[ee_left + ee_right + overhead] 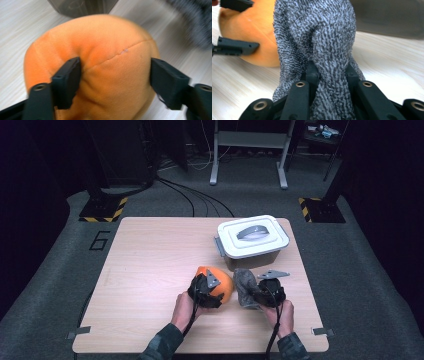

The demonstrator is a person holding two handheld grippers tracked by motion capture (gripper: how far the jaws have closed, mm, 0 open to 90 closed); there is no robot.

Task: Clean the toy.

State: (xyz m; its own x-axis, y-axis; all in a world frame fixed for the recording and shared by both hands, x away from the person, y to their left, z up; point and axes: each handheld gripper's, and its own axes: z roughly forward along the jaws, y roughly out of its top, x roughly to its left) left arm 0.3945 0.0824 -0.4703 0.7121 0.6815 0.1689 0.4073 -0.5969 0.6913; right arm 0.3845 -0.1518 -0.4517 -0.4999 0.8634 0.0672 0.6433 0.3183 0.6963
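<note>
Orange plush [220, 281] beside lidded box [252, 240]

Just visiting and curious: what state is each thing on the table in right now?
Orange plush toy: on the table, between the left tool's open jaws.
Grey fuzzy cloth: bunched, pinched in the right tool.
Lidded plastic box: lid on, handle flat.

Looking like a lab or recording studio: dark walls surrounding a lone wooden tabletop [150, 270] sitting on grey carpet [350, 270]. Black cables [195, 195] running across the floor, hazard-striped stand bases [102, 210] flanking it, a "6" floor marking [99, 240] lying alongside.
</note>
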